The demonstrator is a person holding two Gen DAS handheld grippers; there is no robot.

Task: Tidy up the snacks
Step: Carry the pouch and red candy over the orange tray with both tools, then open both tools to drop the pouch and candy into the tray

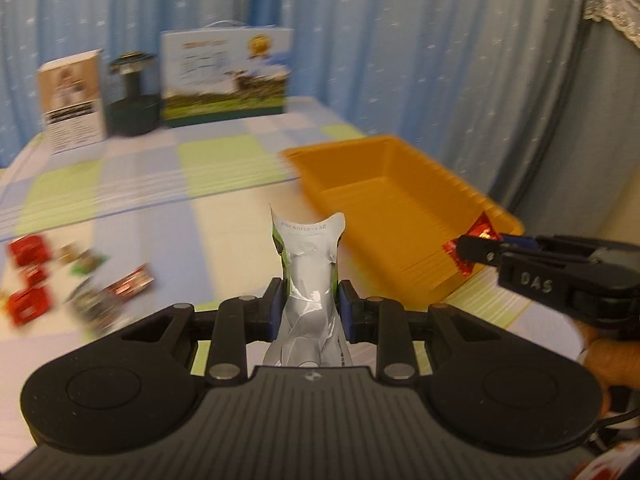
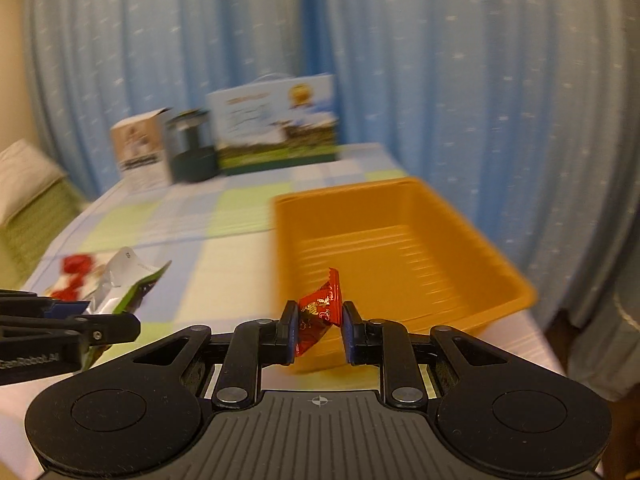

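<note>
My left gripper (image 1: 310, 304) is shut on a silver and green snack pouch (image 1: 310, 276), which sticks up between the blue pads above the checked tablecloth. An orange tray (image 1: 400, 168) lies just to its right, with nothing seen inside. At the tray's near right corner my right gripper (image 1: 468, 250) is shut on a red candy wrapper (image 1: 482, 230). The right wrist view shows that gripper (image 2: 319, 330) pinching the red wrapper (image 2: 320, 312) in front of the orange tray (image 2: 516, 280). The left gripper (image 2: 108, 320) with its pouch (image 2: 132, 276) appears at the left edge.
Several red and dark snack packs (image 1: 28, 276) lie scattered at the table's left. At the back stand a white box (image 1: 72, 100), a dark green lamp (image 1: 132, 96) and a picture carton (image 1: 226, 76). Blue curtains hang behind. A hand (image 1: 612, 364) holds the right gripper.
</note>
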